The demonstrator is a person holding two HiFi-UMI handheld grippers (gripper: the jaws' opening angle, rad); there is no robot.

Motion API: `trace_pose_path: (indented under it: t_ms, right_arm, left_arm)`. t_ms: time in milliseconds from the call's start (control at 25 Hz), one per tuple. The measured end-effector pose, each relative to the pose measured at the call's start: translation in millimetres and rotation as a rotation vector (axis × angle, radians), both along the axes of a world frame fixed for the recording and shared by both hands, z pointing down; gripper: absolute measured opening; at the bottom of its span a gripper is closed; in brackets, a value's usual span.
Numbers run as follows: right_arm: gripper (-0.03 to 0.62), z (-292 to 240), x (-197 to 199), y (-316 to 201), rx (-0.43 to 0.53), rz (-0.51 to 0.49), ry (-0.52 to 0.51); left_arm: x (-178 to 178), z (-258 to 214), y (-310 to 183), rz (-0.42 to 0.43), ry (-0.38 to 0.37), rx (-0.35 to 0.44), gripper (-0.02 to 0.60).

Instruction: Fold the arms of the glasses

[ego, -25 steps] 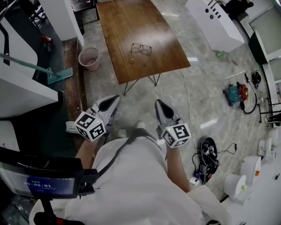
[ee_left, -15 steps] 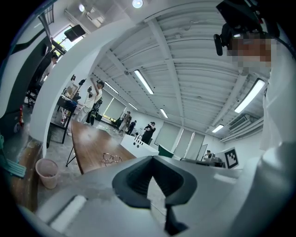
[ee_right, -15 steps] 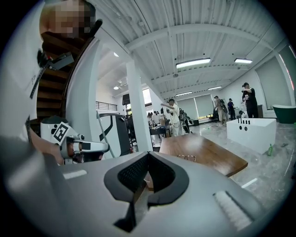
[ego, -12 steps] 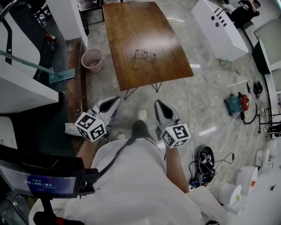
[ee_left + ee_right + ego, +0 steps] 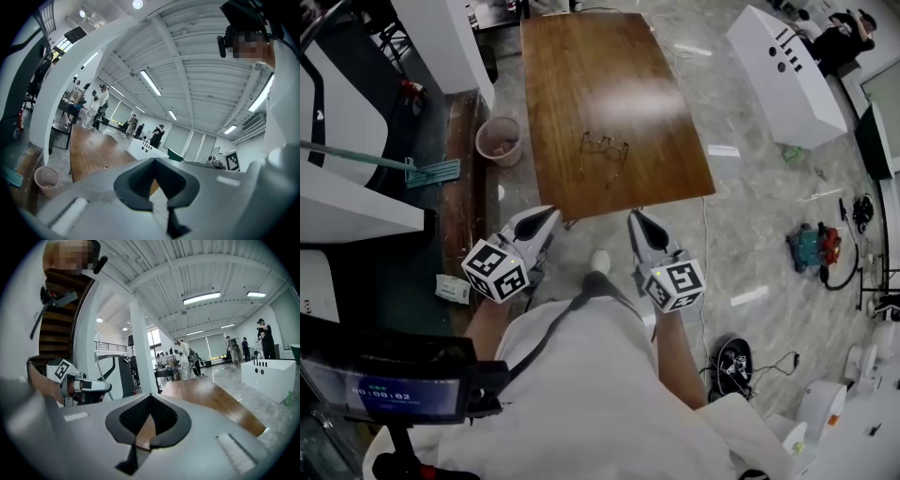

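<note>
Our left gripper [image 5: 547, 212] and right gripper [image 5: 634, 217] both have their jaws pressed together on nothing, short of the counter [image 5: 581, 75]. The glasses [image 5: 603, 148] lie on it near our end, arms unfolded. If we push an arm without pinning the front, the light frame could skid on the smooth wood. The front runs across the counter (lenses on the far side, we think), and the arms trail towards us.

On the table [image 5: 581, 66], glasses [image 5: 603, 150]; bin [image 5: 498, 141] beside its left edge.
</note>
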State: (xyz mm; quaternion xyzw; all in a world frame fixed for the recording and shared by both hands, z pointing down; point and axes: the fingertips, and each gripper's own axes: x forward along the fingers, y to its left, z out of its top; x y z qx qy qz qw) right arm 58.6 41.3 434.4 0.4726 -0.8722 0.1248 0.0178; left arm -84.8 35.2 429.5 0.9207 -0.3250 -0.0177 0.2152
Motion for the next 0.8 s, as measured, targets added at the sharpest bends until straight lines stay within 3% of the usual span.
trace_pose_path:
  t_ms: [440, 800]
  right_arm:
    - [0.009, 4.1, 59.5, -117.8, -0.008, -0.144, 0.036]
    - [0.009, 28.4, 77.9, -170.3, -0.038, -0.282, 0.064]
  left_arm:
    - [64.0, 5.7, -93.2, -0.1, -0.038, -0.036, 0.005]
    - [92.3, 21.8, -131.8, -0.186, -0.071, -0.077, 0.005]
